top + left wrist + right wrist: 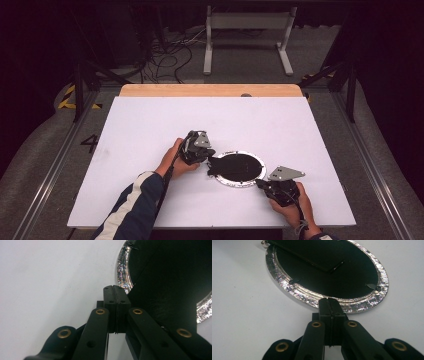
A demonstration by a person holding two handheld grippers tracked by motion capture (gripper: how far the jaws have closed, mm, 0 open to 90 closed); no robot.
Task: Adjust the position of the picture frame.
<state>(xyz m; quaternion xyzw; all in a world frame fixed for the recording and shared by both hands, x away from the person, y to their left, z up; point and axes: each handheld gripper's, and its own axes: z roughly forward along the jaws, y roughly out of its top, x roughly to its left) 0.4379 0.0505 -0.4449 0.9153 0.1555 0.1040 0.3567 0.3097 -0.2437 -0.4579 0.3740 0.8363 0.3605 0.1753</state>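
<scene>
A round disc with a black middle (240, 167) and a crinkled silver rim (294, 291) lies flat on the white table top (150, 125). A black sheet (307, 250) lies across it, and its corner (214, 165) sticks out past the disc's left edge. My left gripper (207, 159) is at that left edge, jaws pressed together (115, 290), with the black sheet (170, 290) right beside them. My right gripper (261, 182) is at the disc's near right edge. It is shut, and its tips (331, 302) touch the silver rim. Whether either pinches anything cannot be told.
The white top covers a wooden table whose far edge (210, 90) shows behind it. Beyond stand a white metal stand (247, 35) and loose cables (165, 55) on the floor. Rails (365, 150) run along both sides of the table.
</scene>
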